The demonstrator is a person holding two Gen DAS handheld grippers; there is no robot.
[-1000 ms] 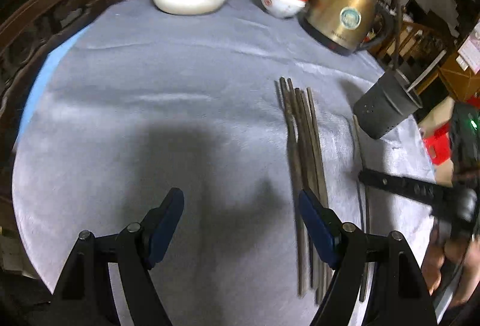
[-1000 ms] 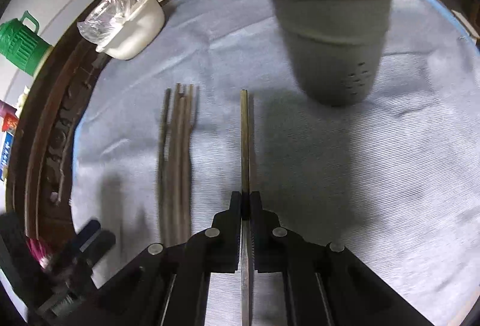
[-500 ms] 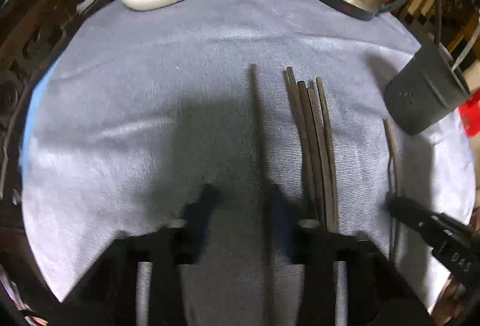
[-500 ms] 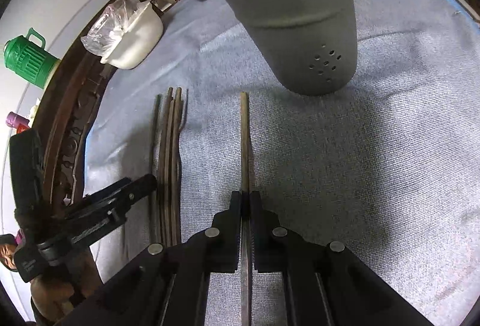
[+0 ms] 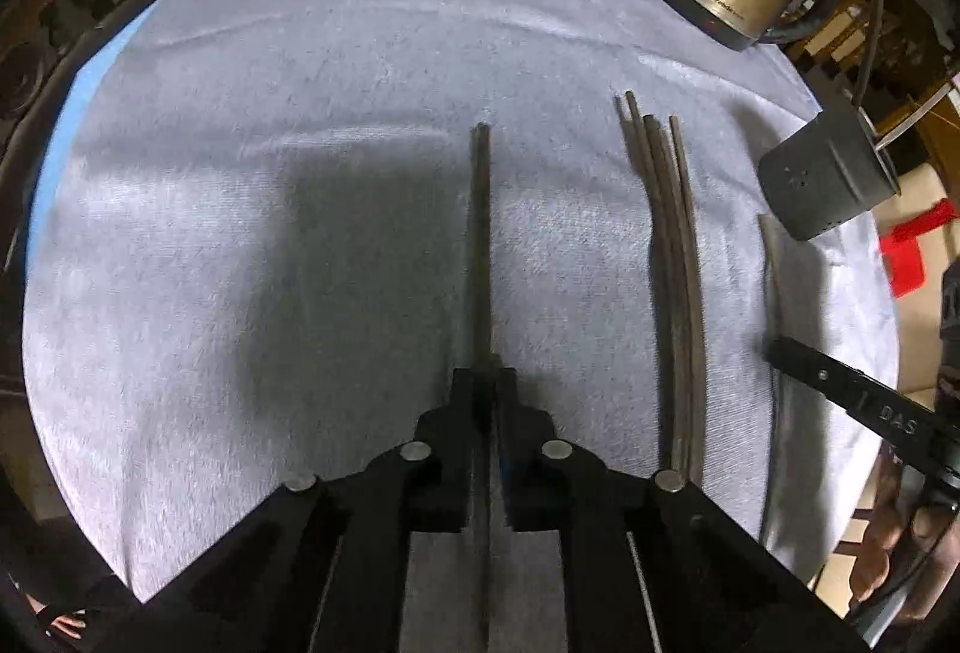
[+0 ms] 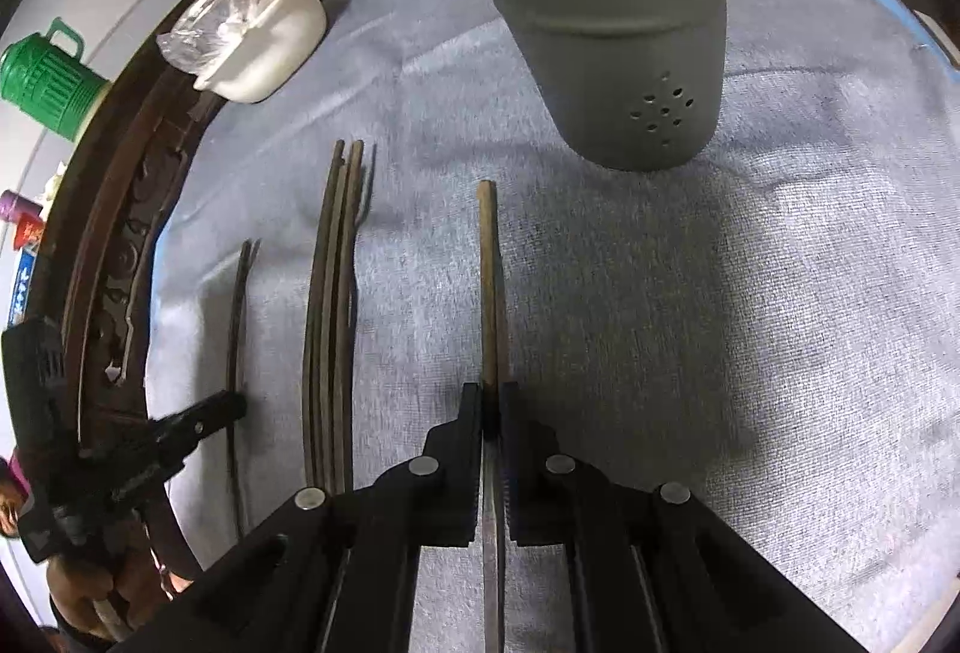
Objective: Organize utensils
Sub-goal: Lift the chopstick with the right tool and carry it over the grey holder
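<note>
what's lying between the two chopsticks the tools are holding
The loose bundle of chopsticks lies on the grey cloth between the left tool's chopstick and the right tool's chopstick. Both wrist views show it.

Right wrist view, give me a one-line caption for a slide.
Right gripper shut on a chopstick aimed at the grey holder, spare chopsticks lying alongside on the cloth.
</note>
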